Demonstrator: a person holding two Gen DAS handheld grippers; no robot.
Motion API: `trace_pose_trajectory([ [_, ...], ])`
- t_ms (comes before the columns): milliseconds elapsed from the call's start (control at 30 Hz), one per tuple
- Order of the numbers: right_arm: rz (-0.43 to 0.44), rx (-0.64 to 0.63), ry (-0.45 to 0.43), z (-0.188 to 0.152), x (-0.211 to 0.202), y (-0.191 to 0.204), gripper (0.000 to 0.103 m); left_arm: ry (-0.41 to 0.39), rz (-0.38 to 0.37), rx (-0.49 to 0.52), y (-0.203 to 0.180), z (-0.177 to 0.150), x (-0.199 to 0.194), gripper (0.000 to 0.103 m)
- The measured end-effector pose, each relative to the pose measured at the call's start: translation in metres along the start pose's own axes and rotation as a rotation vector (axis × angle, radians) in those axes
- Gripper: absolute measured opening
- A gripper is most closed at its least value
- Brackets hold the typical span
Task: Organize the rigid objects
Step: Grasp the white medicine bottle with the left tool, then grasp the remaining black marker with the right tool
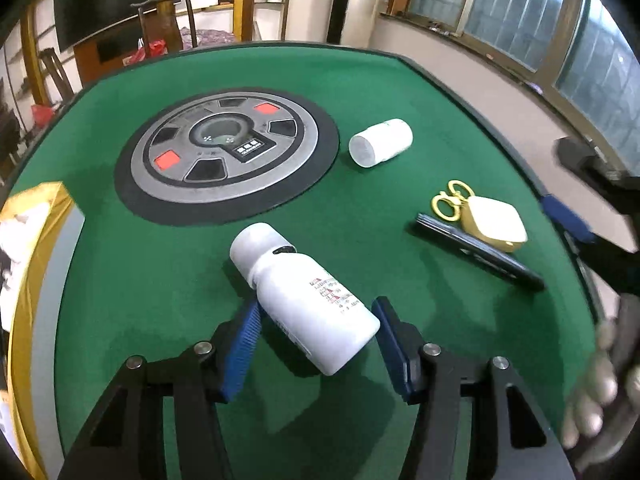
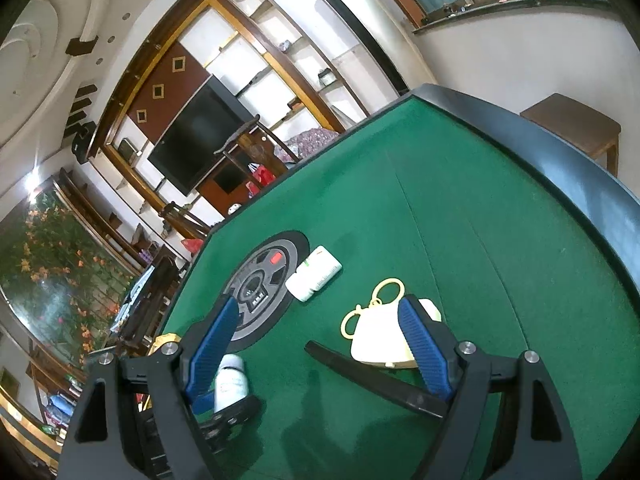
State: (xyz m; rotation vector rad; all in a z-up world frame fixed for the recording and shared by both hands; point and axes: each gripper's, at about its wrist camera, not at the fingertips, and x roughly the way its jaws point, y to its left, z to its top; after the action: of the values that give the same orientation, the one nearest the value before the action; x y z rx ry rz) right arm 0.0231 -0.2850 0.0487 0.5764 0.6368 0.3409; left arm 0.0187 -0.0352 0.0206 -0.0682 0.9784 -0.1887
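A white pill bottle (image 1: 288,272) lies on its side on the green felt, cap pointing away. My left gripper (image 1: 318,306) is shut on it, one blue pad at the shoulder and the other at the base corner. The same bottle (image 2: 230,384) shows low in the right wrist view. A second white bottle (image 1: 380,142) lies farther off, beside the round panel. A cream case with yellow rings (image 1: 494,222) rests against a black pen (image 1: 480,252). My right gripper (image 2: 316,304) stands open over the pen (image 2: 368,376), its right finger beside the case (image 2: 380,336), touching nothing.
A grey round panel with red buttons (image 1: 228,160) fills the table's middle. A yellow-edged box (image 1: 36,240) sits at the left. The dark table rim (image 2: 580,168) curves round, with a wooden stool (image 2: 572,124) beyond it. A person's hand (image 1: 596,392) shows at the right.
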Motion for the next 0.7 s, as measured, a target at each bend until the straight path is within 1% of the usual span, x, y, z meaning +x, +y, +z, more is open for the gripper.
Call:
trace_pose_trajectory([
  [133, -0.004, 0.03, 0.038, -0.001, 0.009, -0.009, 0.081, -0.029, -0.06, -0.029, 0.01, -0.014, -0.03, 0.06],
  [333, -0.034, 0.126, 0.073, -0.004, 0.015, -0.031, 0.081, -0.101, -0.085, -0.013, 0.016, -0.041, -0.078, 0.06],
  [467, -0.043, 0.243, 0.123, -0.01, 0.02, -0.052, 0.08, -0.129, -0.1, -0.023, 0.026, -0.055, -0.1, 0.06],
  [500, -0.05, 0.24, 0.129, -0.013, 0.017, -0.051, 0.08, -0.132, -0.104, -0.027, 0.031, -0.058, -0.103, 0.06],
  [567, -0.011, 0.245, 0.167, -0.022, 0.014, -0.045, 0.08, -0.134, -0.112, -0.037, 0.039, -0.063, -0.105, 0.06],
  [700, 0.035, 0.157, 0.29, -0.041, 0.019, -0.018, 0.08, -0.124, -0.134, -0.072, 0.053, -0.073, -0.107, 0.06],
])
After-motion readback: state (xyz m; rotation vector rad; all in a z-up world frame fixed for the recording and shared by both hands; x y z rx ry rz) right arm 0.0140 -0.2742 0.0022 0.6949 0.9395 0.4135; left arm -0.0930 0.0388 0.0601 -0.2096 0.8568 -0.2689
